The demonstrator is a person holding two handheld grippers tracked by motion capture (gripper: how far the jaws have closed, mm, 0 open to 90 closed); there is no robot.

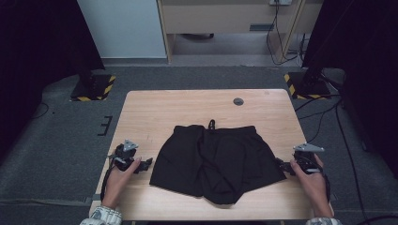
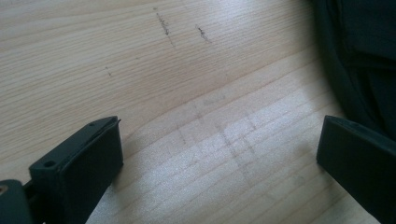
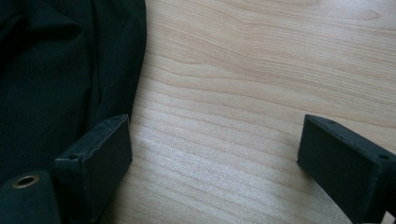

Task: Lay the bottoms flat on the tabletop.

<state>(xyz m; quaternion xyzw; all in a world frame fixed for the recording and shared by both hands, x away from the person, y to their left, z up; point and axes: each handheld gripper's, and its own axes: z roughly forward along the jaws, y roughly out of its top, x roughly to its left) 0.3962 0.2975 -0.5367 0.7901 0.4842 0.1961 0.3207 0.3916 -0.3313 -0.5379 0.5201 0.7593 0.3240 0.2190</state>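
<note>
A pair of black shorts [image 1: 218, 161] lay flat on the wooden table [image 1: 187, 105], at the centre of the high view and slightly toward its lower edge. The waistband [image 1: 216, 128] faced the upper edge of the frame, with a short drawstring [image 1: 211, 124] protruding from its middle. The two leg openings pointed toward the bottom of the frame, so the waist-to-hem axis ran top to bottom in that view. The garment's widest span ran left to right. The fabric showed several shallow folds.

The left gripper [image 1: 145, 163] rested at the lower left of the high view, just beside the left hem of the shorts and not touching it. Its jaws were spread wide and held nothing. In the left gripper view, bare wood lay between the jaws, and the shorts [image 2: 359, 56] occupied the upper right corner.

The right gripper [image 1: 280, 165] rested at the lower right of the high view, close to the right hem. Its jaws were likewise spread apart and empty. In the right gripper view, the shorts [image 3: 60, 79] covered the left side of the frame, with the left-hand jaw at the fabric edge.

A dark round cable port [image 1: 238, 101] sat in the tabletop above the shorts.
</note>
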